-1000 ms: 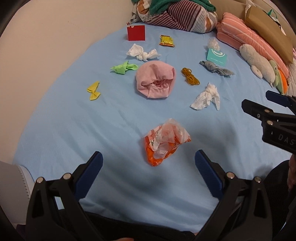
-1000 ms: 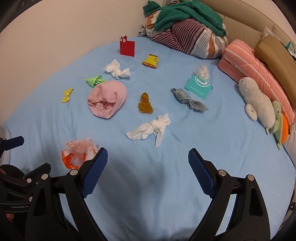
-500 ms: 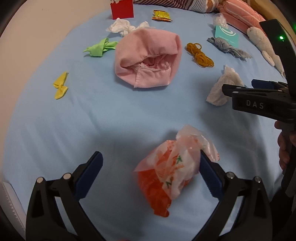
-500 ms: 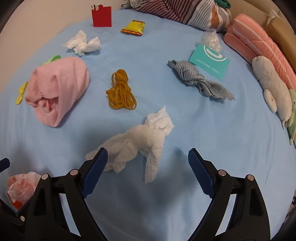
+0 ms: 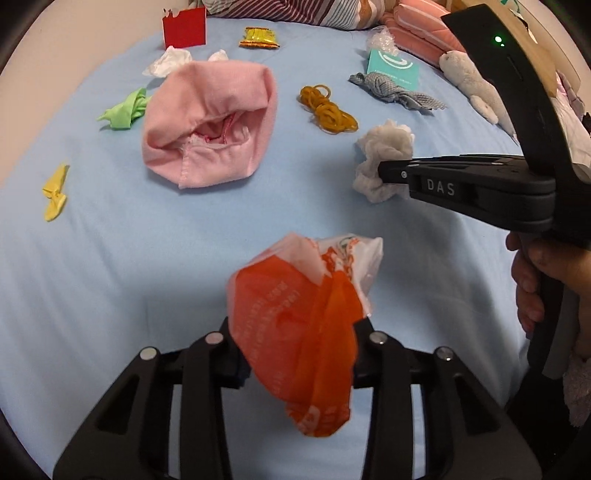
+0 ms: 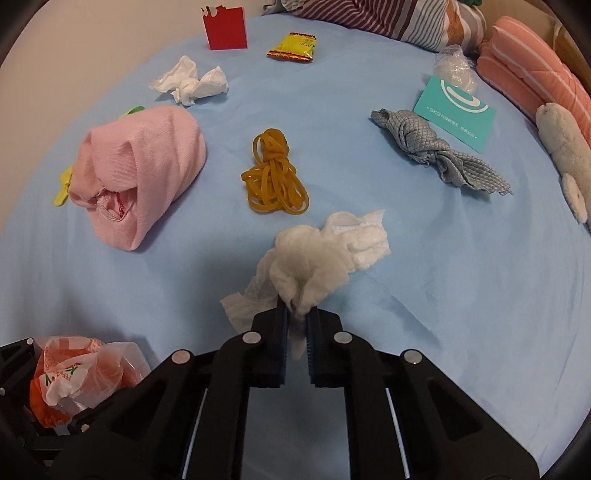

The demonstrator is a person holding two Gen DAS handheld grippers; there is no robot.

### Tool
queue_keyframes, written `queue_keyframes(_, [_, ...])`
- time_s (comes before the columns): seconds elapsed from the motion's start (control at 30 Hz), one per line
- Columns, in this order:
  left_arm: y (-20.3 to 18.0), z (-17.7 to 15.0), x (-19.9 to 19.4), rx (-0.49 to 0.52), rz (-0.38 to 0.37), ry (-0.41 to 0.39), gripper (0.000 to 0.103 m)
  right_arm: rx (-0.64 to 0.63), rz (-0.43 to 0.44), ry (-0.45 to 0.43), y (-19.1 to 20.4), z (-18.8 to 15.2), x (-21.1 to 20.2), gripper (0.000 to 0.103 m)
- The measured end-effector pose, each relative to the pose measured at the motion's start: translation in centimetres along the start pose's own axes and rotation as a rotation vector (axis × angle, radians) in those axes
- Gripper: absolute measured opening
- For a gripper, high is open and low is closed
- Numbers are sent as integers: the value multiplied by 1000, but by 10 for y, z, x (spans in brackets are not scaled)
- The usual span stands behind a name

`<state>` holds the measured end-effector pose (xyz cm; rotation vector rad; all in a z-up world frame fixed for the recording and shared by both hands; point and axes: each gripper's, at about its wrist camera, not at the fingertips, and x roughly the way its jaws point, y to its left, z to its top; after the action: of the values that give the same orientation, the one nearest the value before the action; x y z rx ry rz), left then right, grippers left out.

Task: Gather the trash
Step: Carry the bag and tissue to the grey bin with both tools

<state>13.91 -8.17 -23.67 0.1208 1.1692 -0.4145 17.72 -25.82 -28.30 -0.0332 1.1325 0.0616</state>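
Note:
On the blue bed sheet (image 5: 110, 258), my left gripper (image 5: 297, 328) has its jaws closing on a crumpled orange and white plastic bag (image 5: 295, 295), and the pads press it from both sides. The same bag (image 6: 77, 369) shows at the lower left of the right wrist view. My right gripper (image 6: 297, 314) has its jaws closing on a crumpled white tissue (image 6: 314, 258), pinching its near end between the blue pads. In the left wrist view the right gripper (image 5: 384, 171), held by a hand, grips that tissue (image 5: 388, 144).
Lying further back are a pink cloth (image 5: 210, 122), rubber bands (image 6: 275, 173), a grey cloth (image 6: 436, 147), a teal card (image 6: 454, 110), another white tissue (image 6: 190, 83), a yellow packet (image 6: 293, 46), a red card (image 6: 225, 27), and green (image 5: 123, 112) and yellow scraps (image 5: 55, 192). A plush toy (image 6: 565, 155) lies right.
Both grippers came down towards the bed. The left jaws went from wide open to closed on the orange bag. The right jaws closed on the white tissue.

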Motion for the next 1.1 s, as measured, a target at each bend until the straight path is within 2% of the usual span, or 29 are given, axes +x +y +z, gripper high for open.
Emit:
queue_keyframes(0.13, [0,2,-14,-3,-3,-20,35,-7,1,-28,2,-5,-17,6])
queue_keyframes(0.33, [3,6,-55,-19,8,-79,34,-33,15,-59,7,-13,-54,6])
queue_keyframes(0.57, [26,-9,-130,-82,101,-150,35,-113,69,-116,37,-24,-124,6])
queue_keyframes(0.77, [65,-51,-207,-191,216,-199,35,-247,190,-187,97,-24,-190,6])
queue_keyframes(0.97, [116,-104,-290,-348,349,-240,35,-434,381,-240,189,-20,-246,6])
queue_keyframes(1.1, [142,-143,-350,-437,464,-274,35,-575,488,-275,254,-23,-280,6])
